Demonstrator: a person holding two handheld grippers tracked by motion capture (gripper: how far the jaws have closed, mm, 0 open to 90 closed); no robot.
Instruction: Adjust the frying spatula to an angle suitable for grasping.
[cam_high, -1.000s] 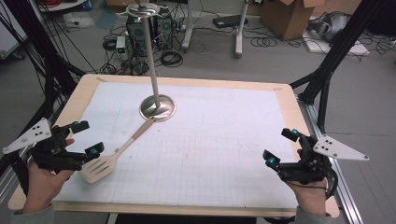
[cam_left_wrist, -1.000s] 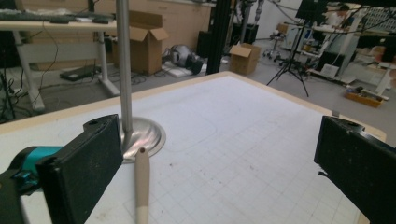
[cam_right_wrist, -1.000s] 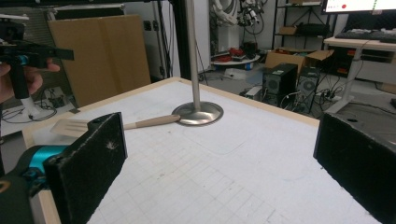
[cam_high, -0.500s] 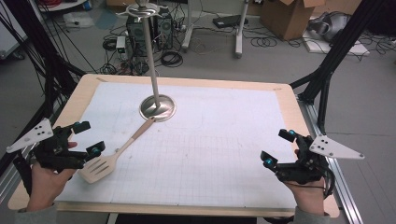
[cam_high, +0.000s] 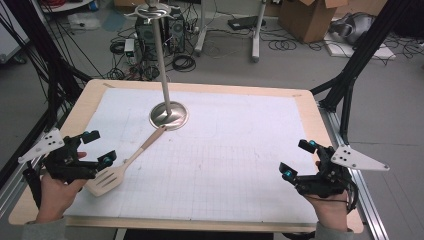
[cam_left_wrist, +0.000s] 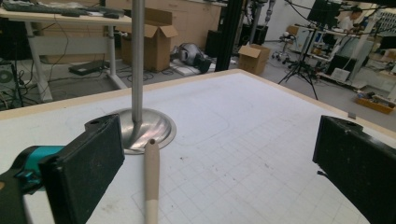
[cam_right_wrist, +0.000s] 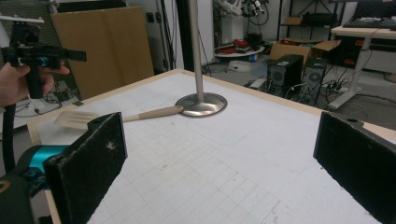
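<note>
the left gripper (cam_high: 95, 150) hovers with jaws spread wide and empty above the blade end of the wooden spatula (cam_high: 122, 167). the spatula lies flat on the white mat (cam_high: 225, 165), its handle tip touching the base of the metal stand (cam_high: 169, 116). the right gripper (cam_high: 300, 162) rests spread and empty near the mat's far right edge, well apart.

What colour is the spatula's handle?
Pale beige, wood-like; the spatula shows best in the high view, lying by the left gripper.

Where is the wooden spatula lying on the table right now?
In the high view the wooden spatula lies on the table's left side, its blade by the left gripper, its handle tip touching the metal stand's base.
</note>
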